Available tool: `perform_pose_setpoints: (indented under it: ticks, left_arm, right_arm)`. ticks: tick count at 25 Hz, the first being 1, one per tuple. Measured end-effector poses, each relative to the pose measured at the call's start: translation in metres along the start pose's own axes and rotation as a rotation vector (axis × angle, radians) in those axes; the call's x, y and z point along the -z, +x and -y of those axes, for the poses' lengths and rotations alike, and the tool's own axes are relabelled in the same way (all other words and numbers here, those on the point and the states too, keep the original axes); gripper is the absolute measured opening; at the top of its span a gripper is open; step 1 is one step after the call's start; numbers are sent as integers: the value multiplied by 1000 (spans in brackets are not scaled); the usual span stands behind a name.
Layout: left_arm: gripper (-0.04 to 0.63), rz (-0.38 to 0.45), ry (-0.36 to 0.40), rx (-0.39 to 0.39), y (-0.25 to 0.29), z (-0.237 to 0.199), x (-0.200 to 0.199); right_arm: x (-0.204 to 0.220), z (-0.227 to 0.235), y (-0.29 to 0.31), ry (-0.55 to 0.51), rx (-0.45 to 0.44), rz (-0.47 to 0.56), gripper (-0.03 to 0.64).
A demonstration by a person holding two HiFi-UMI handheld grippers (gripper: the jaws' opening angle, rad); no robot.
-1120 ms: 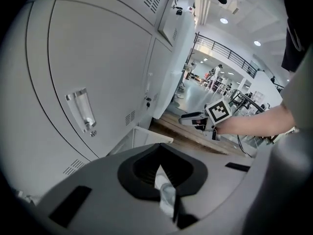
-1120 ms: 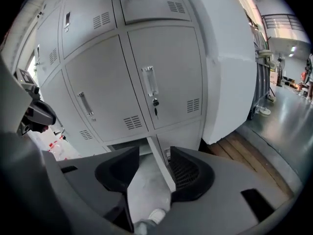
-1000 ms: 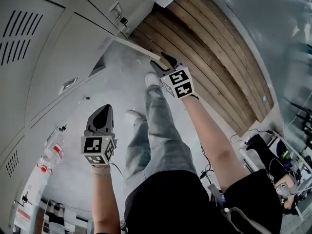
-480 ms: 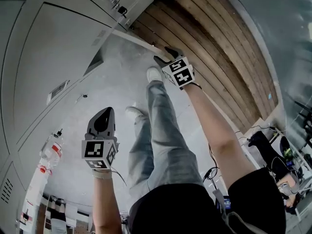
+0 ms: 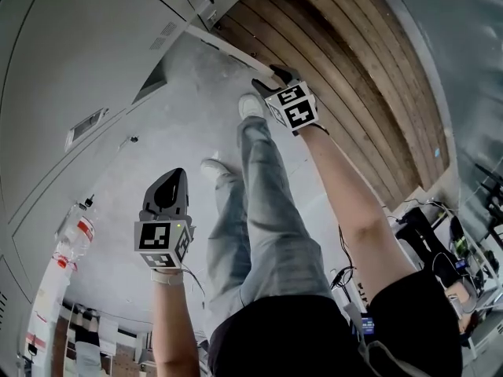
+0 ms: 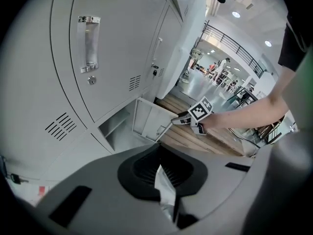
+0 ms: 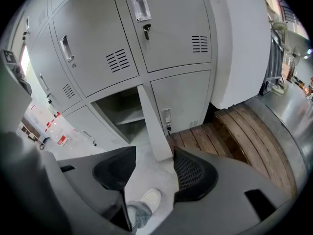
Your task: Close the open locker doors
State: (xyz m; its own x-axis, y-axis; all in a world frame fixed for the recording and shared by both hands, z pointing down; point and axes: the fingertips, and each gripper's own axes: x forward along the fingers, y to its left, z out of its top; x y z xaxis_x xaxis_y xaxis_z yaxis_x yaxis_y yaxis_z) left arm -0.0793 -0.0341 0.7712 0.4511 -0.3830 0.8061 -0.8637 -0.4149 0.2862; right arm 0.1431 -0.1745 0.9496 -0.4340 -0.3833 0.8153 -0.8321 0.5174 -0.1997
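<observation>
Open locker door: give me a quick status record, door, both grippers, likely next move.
door: open locker door stands wide open, bottom row
right gripper: right gripper open, jaws have just been opening; door's free edge lines up in the gap, no pad seen pressing
left gripper: left gripper shut, away from the door
next: probably swing the door closed

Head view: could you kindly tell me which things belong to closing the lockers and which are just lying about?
Job: open locker door, its open compartment, right gripper (jaws open by the door's edge).

Lying about: plastic bottle, wooden platform, floor cables, idle left gripper.
</observation>
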Motion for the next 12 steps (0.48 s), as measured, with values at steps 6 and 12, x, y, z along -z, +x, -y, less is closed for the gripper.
perform_pose_setpoints:
  ticks: [6,12]
  left_arm:
    - [18,0,-47,-12,-11,5,18]
    - [18,-9,-71,-16,-27,7,35]
  right_arm:
    - [13,-32,1,-27,-45,-30,249]
    - [21,-77,5,-75,-108,-56,249]
